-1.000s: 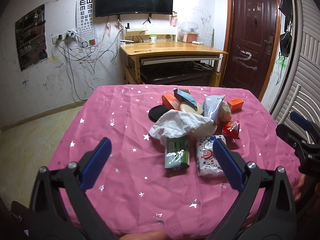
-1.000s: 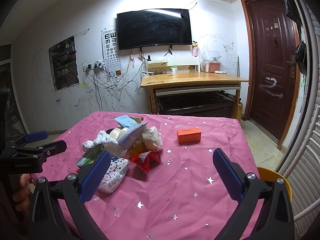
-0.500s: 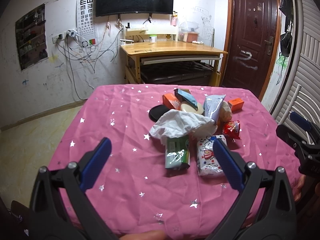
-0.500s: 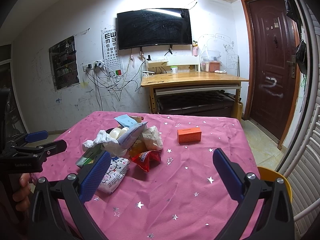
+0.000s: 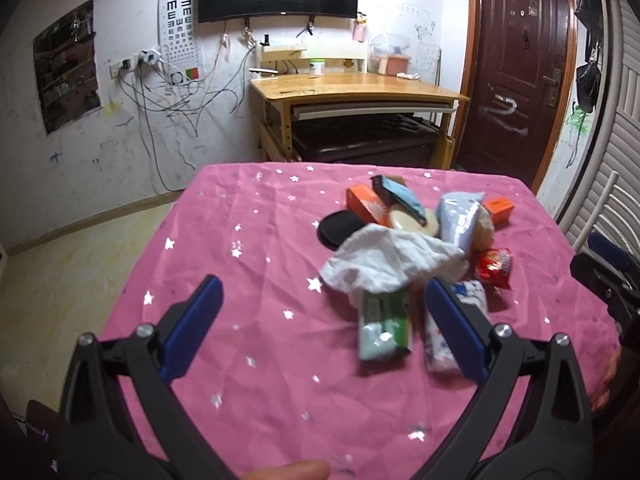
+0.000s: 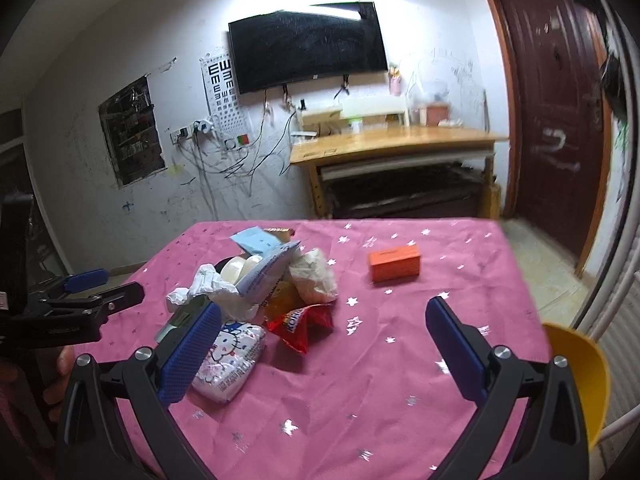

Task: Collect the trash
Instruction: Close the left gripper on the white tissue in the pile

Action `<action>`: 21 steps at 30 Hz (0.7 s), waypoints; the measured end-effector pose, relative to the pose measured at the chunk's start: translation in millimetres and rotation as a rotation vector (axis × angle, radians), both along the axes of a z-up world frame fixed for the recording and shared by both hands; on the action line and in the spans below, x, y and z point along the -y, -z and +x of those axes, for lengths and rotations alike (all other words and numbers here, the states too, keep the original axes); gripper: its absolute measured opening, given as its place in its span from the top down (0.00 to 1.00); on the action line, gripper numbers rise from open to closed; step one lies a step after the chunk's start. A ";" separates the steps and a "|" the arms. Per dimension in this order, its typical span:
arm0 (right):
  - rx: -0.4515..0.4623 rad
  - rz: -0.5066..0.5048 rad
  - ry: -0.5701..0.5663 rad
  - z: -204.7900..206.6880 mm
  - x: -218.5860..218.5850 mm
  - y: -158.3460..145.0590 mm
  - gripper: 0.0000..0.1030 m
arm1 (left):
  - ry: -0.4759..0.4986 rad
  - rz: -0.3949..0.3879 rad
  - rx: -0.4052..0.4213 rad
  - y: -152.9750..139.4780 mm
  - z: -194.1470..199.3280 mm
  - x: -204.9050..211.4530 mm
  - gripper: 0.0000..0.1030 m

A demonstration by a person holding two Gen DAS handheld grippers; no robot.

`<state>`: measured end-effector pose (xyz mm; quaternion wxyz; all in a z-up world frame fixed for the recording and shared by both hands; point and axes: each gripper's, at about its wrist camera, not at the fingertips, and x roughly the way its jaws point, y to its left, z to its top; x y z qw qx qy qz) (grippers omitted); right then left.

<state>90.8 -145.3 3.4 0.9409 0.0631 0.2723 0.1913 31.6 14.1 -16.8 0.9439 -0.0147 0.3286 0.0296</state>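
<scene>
Bare pink tablecloth [image 5: 248,280] left of trash pile [image 5: 404,256]; right side open around lone orange box [image 6: 395,265]; pile tightly packed.

The trash pile [image 5: 416,252] is motion-blurred in the left wrist view; wrapper print is unreadable. The crumpled tissue [image 5: 390,260] covers part of the green packet [image 5: 384,326]; the yellow bin [image 6: 580,376] is cut off behind the table edge.

Bright ceiling glare, motion blur, fisheye bending, dark vignetted corners
</scene>
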 end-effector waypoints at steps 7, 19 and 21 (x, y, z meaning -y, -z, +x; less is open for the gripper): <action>-0.119 0.041 -0.096 32.3 -18.0 4.3 0.07 | 0.028 -0.047 -0.077 3.3 42.3 -29.5 0.06; -0.161 -0.022 -0.122 82.5 -38.7 4.1 0.07 | 0.317 -0.099 -0.152 5.7 71.5 -3.6 0.06; -0.174 -0.011 -0.141 92.1 -40.4 2.0 0.09 | 0.363 -0.057 -0.156 7.4 72.1 8.8 0.06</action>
